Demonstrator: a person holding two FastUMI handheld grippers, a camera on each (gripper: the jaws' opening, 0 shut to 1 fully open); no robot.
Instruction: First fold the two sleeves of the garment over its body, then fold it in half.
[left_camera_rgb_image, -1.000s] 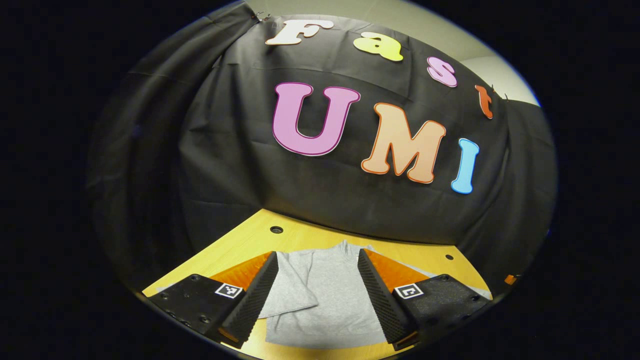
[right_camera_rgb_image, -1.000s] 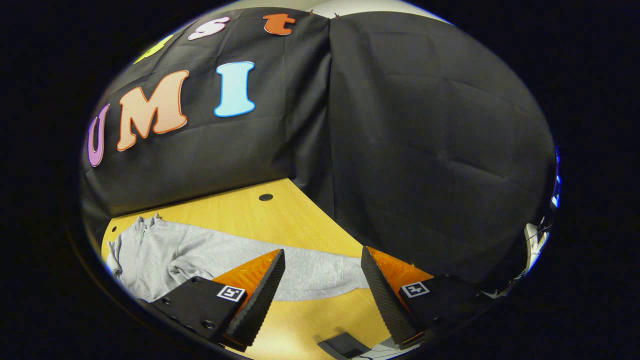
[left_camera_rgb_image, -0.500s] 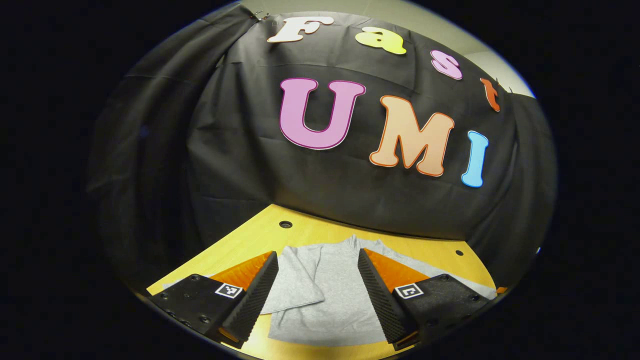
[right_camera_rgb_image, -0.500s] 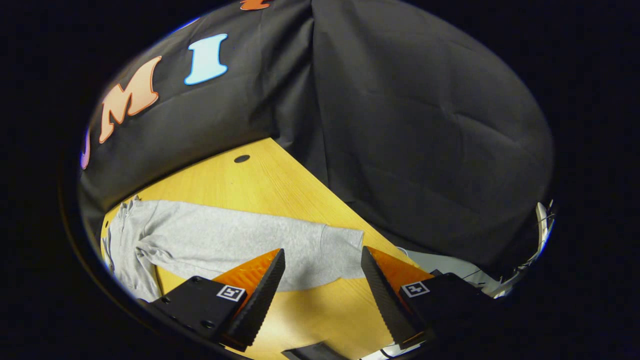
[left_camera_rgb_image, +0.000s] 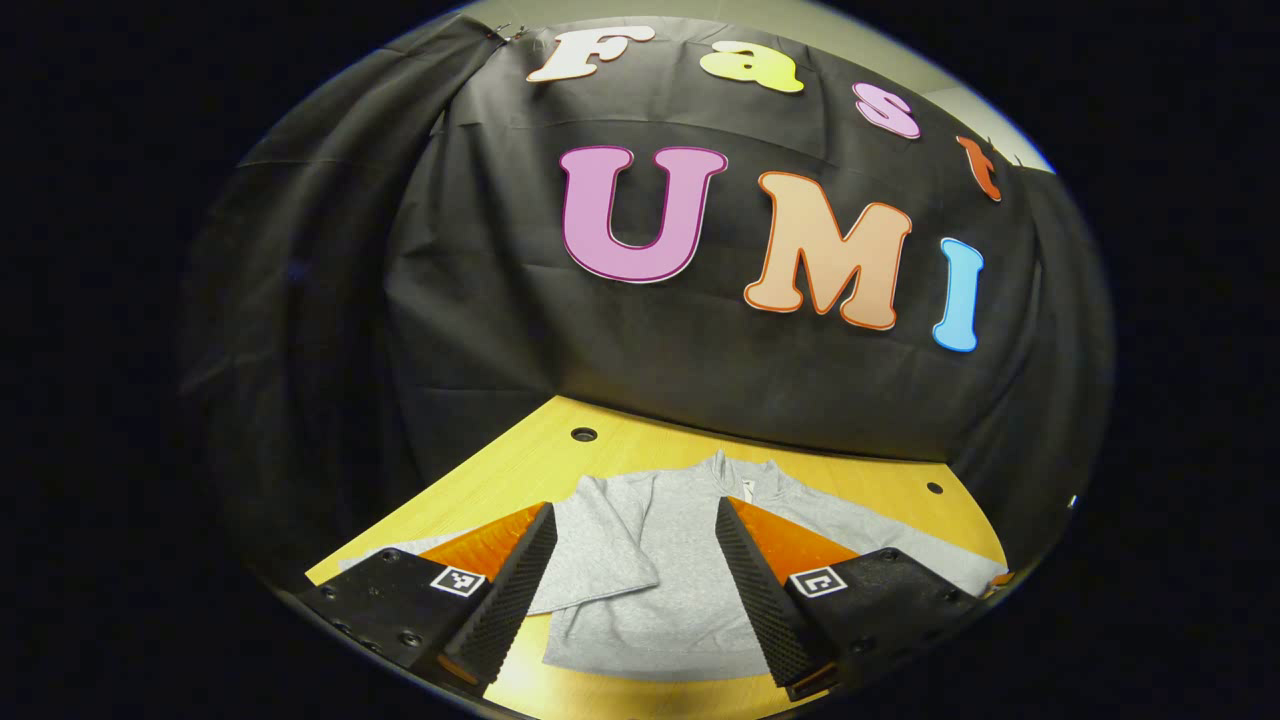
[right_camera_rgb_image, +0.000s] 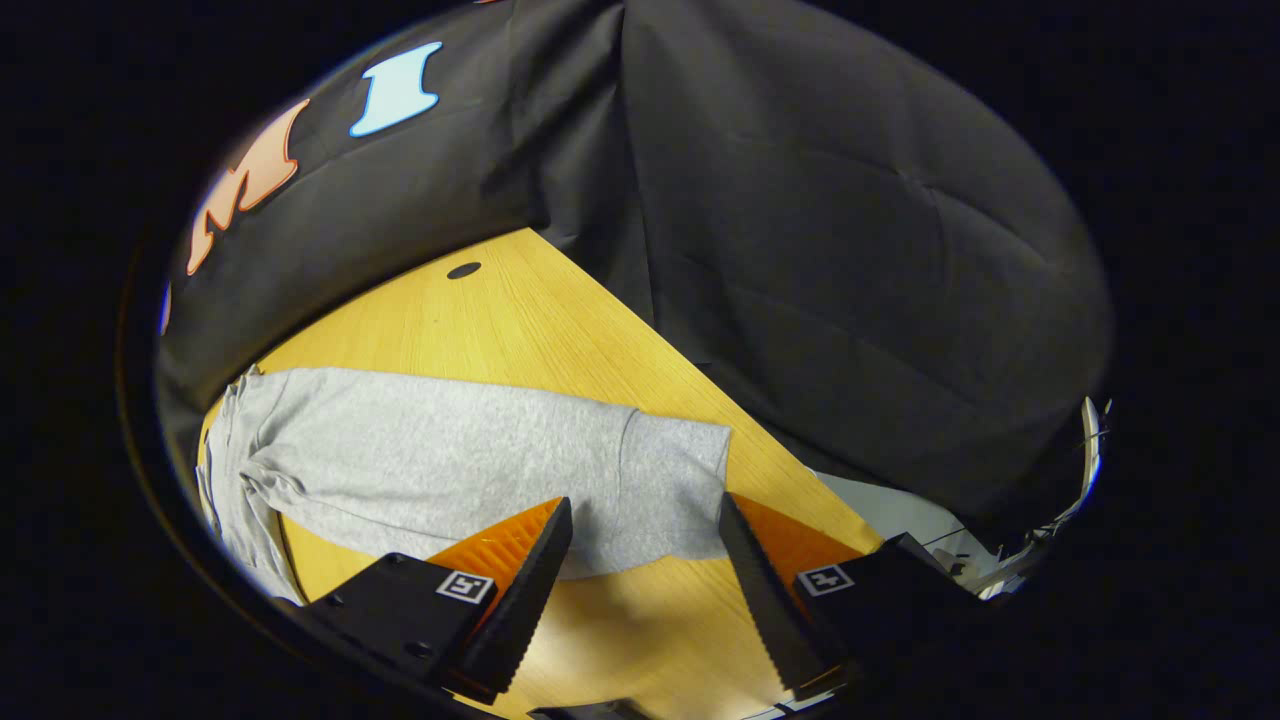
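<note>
A grey long-sleeved garment (left_camera_rgb_image: 650, 570) lies flat on the yellow wooden table (left_camera_rgb_image: 520, 470). In the left gripper view one sleeve (left_camera_rgb_image: 600, 550) is folded over the body, collar (left_camera_rgb_image: 725, 470) toward the wall. My left gripper (left_camera_rgb_image: 635, 585) is open above the body, nothing between its fingers. In the right gripper view the other sleeve (right_camera_rgb_image: 470, 450) stretches straight out across the table, its cuff (right_camera_rgb_image: 675, 480) nearest me. My right gripper (right_camera_rgb_image: 640, 585) is open, hovering just over the cuff's near edge, holding nothing.
Black cloth walls close off the table at the back and both sides. Small round holes (left_camera_rgb_image: 584, 435) (right_camera_rgb_image: 463, 270) sit in the tabletop near the far edge. The table's right corner (right_camera_rgb_image: 860, 530) ends close by the cuff, with white clutter (right_camera_rgb_image: 930, 530) beyond.
My right gripper has tilted down and come closer to the outstretched sleeve's cuff. The left gripper view has drifted a little, showing more of the garment; both grippers stay open.
</note>
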